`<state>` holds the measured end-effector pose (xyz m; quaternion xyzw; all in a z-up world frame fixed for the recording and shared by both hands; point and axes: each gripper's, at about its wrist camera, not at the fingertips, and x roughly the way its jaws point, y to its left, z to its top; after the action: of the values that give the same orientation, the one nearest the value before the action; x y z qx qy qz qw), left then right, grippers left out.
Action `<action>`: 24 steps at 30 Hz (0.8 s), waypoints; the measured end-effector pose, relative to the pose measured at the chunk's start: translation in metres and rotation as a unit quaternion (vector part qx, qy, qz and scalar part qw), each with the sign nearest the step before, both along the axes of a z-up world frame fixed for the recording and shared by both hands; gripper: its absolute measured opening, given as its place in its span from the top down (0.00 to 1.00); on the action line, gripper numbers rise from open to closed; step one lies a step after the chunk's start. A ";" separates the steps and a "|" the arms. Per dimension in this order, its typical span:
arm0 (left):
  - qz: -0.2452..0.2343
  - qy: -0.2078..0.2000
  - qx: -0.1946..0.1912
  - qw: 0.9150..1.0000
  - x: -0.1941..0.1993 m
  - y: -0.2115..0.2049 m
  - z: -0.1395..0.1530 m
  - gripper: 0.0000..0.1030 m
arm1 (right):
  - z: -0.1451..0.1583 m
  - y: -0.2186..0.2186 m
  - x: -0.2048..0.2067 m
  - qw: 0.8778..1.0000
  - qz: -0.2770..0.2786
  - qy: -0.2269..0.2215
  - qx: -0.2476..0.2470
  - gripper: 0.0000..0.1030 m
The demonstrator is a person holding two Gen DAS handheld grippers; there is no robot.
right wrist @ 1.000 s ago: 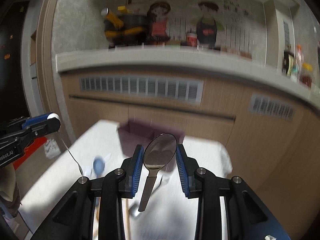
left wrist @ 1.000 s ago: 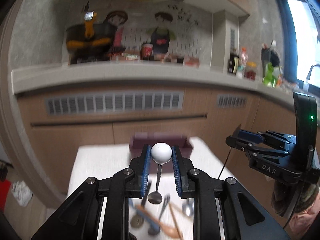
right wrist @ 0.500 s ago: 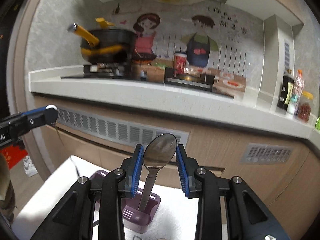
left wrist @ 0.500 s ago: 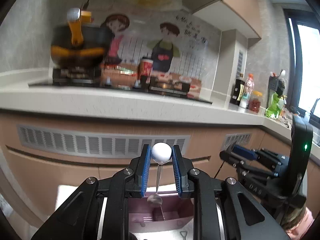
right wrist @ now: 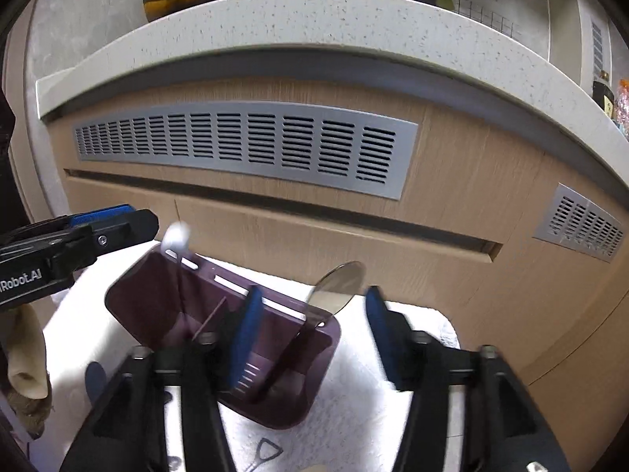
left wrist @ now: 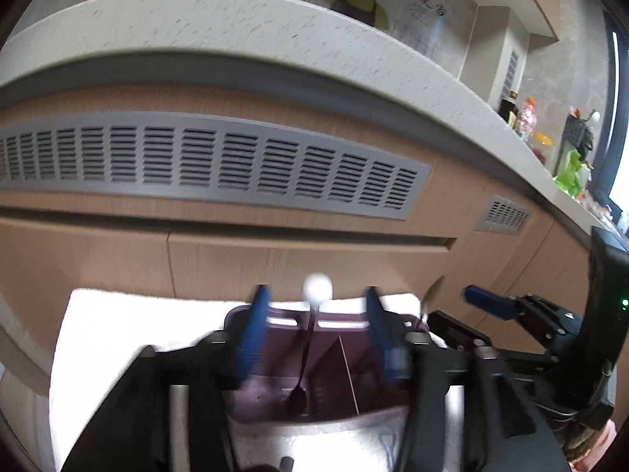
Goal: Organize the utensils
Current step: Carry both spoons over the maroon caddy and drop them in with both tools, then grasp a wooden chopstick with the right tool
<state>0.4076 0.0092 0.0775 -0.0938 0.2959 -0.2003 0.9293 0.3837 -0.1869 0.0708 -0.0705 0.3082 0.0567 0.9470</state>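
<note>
A purple utensil holder (left wrist: pixel 338 373) (right wrist: pixel 157 299) stands on a white cloth. A thin spoon with a white ball end (left wrist: pixel 317 287) (right wrist: pixel 175 235) stands in its left compartment, bowl down. A metal spoon (right wrist: pixel 338 285) leans in the right compartment, bowl up. My left gripper (left wrist: pixel 316 314) is open above the holder, jaws wide either side of the ball-end spoon, not touching it. My right gripper (right wrist: pixel 310 306) is open, jaws either side of the metal spoon. The right gripper also shows in the left wrist view (left wrist: pixel 495 306), and the left gripper in the right wrist view (right wrist: pixel 110 224).
The white cloth (left wrist: pixel 118 338) (right wrist: pixel 416 354) covers a small table in front of wooden kitchen cabinets (right wrist: pixel 314 228) with grey vents. A fork tip (right wrist: pixel 263 452) and a blue utensil (right wrist: pixel 94 377) lie on the cloth near the holder.
Both grippers have opened and let go of their spoons, which now stand in the purple holder. Both cameras have tipped down and moved closer to the holder.
</note>
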 end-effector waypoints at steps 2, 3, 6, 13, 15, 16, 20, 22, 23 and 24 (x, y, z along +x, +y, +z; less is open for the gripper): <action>0.009 0.002 0.003 1.000 -0.008 0.005 -0.003 0.28 | -0.002 -0.002 -0.008 1.000 -0.003 -0.003 -0.009 0.42; 0.016 0.002 0.008 1.000 -0.012 0.008 -0.005 0.26 | -0.002 -0.002 -0.012 1.000 -0.004 -0.003 -0.011 0.39; 0.027 0.004 0.026 0.999 -0.034 0.016 -0.006 0.16 | -0.001 -0.006 -0.035 1.000 -0.010 -0.002 -0.014 0.27; 0.048 0.051 0.038 0.997 -0.098 0.037 -0.034 0.03 | -0.032 0.012 -0.103 0.997 0.014 0.035 -0.060 0.15; 0.056 0.066 0.039 0.995 -0.116 0.043 -0.048 0.00 | -0.047 0.020 -0.120 0.996 0.019 0.049 -0.073 0.13; 0.060 0.073 0.039 0.995 -0.124 0.046 -0.055 0.00 | -0.057 0.024 -0.131 0.995 0.022 0.058 -0.079 0.13; 0.067 0.118 0.027 0.990 -0.157 0.059 -0.085 0.00 | -0.085 0.036 -0.157 0.991 0.031 0.094 -0.091 0.12; 0.063 0.131 0.027 0.989 -0.172 0.064 -0.095 0.00 | -0.097 0.042 -0.171 0.988 0.035 0.116 -0.098 0.07; 0.065 0.133 0.030 0.989 -0.177 0.065 -0.098 0.00 | -0.102 0.045 -0.177 0.987 0.039 0.121 -0.098 0.07; 0.070 0.132 0.033 0.988 -0.183 0.068 -0.100 0.00 | -0.106 0.047 -0.184 0.987 0.048 0.126 -0.092 0.07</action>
<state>0.2244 0.0775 -0.0228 -0.1097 0.4154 -0.1104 0.8962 0.2000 -0.1402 -0.0357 -0.1647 0.4253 0.0822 0.8861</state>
